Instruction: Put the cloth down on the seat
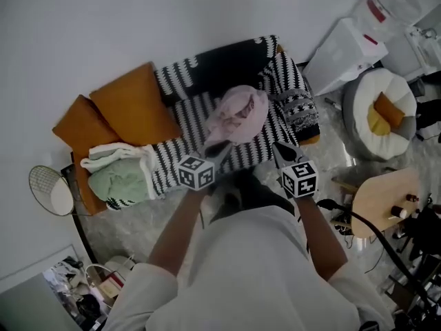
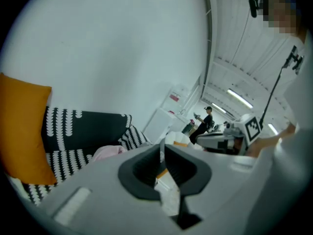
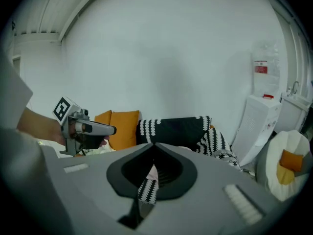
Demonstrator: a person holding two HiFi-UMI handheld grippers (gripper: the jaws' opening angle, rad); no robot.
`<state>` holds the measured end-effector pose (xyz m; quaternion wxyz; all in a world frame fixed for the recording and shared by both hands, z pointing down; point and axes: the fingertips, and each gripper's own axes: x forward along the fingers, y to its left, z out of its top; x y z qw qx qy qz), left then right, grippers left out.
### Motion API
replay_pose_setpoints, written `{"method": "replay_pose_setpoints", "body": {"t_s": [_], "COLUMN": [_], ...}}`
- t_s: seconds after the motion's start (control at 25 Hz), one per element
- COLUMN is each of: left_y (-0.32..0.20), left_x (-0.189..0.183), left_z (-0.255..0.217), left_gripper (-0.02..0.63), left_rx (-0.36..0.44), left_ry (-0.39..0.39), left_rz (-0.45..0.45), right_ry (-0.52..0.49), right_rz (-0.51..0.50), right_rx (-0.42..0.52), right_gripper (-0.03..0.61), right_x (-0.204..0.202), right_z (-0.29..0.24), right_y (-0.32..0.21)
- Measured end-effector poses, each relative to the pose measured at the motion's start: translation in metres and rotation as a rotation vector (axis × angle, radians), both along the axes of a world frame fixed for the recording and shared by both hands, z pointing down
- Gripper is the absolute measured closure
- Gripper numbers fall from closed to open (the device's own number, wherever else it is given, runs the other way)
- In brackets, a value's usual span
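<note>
White-walled room, pale floor, sofa under a black-and-white striped throw (image 1: 169,165) seen from steeply above. Nearest the camera, both forearms reached forward side by side from the torso, each hand holding a gripper with its marker cube facing up. Left gripper (image 1: 219,147) pointed slightly down at the seat, tip just beside the near edge of the cloth; jaws were together with nothing between them. Right gripper (image 1: 281,149) sat level with it, well clear of the cloth, over the front of the seat; its jaws were also closed and empty. The pink cloth (image 1: 238,116) lay in a loose, crumpled heap on the middle of the striped seat, free of both grippers. Left of it was a green-and-white bundle (image 1: 117,178), behind that two orange cushions (image 1: 134,102) against the wall.
</note>
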<state>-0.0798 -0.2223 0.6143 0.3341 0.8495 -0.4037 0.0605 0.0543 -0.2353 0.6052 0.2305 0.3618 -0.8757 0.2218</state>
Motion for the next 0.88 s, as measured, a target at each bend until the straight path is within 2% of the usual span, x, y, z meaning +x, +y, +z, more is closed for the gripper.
{"method": "replay_pose_setpoints", "body": {"t_s": [0.12,0.28,0.64,0.88], "left_y": [0.026,0.062,0.143,0.175], "left_x": [-0.006,-0.011,-0.003,0.008], "left_z": [-0.016,-0.041,-0.073,-0.106], "left_gripper": [0.614,0.614,0.614,0.614], "left_rx": [0.038,0.076,0.093,0.163], "left_ry": [-0.018,-0.026,-0.023,0.043], "left_rz": [-0.015,-0.02,-0.006,-0.062], "right_ry": [-0.005,-0.013,-0.013,-0.03], "right_rz": [-0.002,0.006,0.011,-0.003], "right_rx": [0.035,0.072,0.11,0.133], "right_gripper": [0.575,0.575,0.575,0.575], "right_x": [-0.001,0.001,0.024,0.047], "right_z": [-0.014,-0.039,-0.078,-0.094], "right_y": [0.024,0.057,0.132,0.16]}}
